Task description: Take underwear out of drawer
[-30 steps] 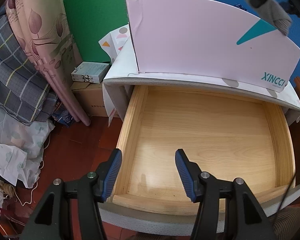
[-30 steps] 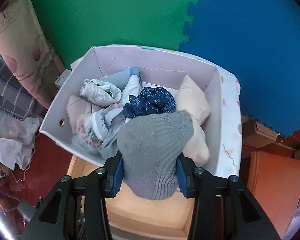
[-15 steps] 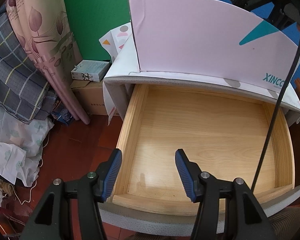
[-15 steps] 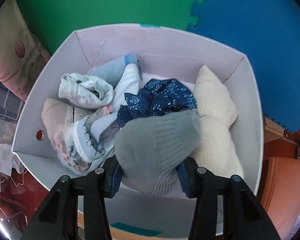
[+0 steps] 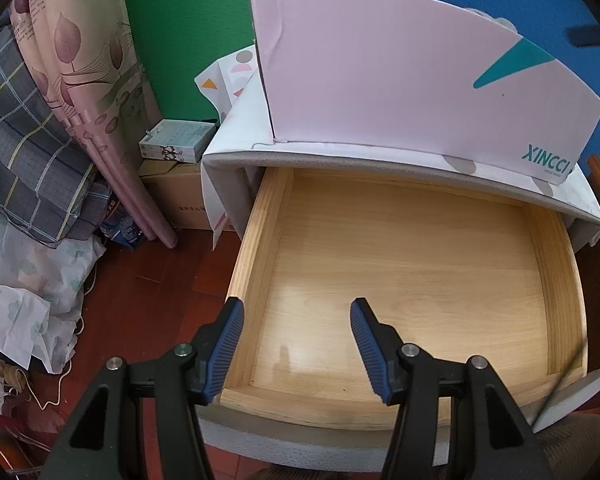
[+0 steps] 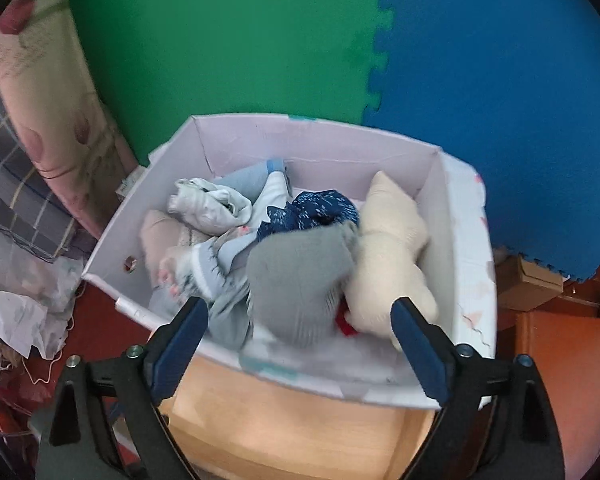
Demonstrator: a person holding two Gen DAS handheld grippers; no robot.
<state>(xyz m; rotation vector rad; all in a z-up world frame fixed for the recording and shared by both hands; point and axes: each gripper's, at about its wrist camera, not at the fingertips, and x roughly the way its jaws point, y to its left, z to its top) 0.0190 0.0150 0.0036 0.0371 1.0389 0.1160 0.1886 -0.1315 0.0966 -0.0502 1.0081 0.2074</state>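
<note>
The drawer (image 5: pixel 412 280) stands pulled out and its wooden floor is bare: no garment shows anywhere in the part that the left wrist view covers. Judging by that, the taking-out is done or very nearly so.

The underwear now lies in the pale cardboard box (image 6: pixel 466 264) that sits on the cabinet top above the drawer, at 12 o'clock from it. In the right wrist view the grey ribbed piece (image 6: pixel 300 280) rests on the heap at the near side of the box, with a dark blue patterned piece (image 6: pixel 320 210) at its 12 o'clock, cream pieces (image 6: pixel 388 248) at its 3 o'clock and light blue and white pieces (image 6: pixel 220 204) toward 10 o'clock.

The right gripper (image 6: pixel 300 332) hangs over the near wall of the box with its jaws spreading wide; the grey piece lies between them but neither pad presses on it, so it reads as let go.

The left gripper (image 5: pixel 296 340) hovers over the drawer's front left corner, jaws partly apart and holding nothing.

What seems left is small: draw the right gripper clear of the box, and perhaps check the drawer's back part under the cabinet top, which is hidden from view.
</note>
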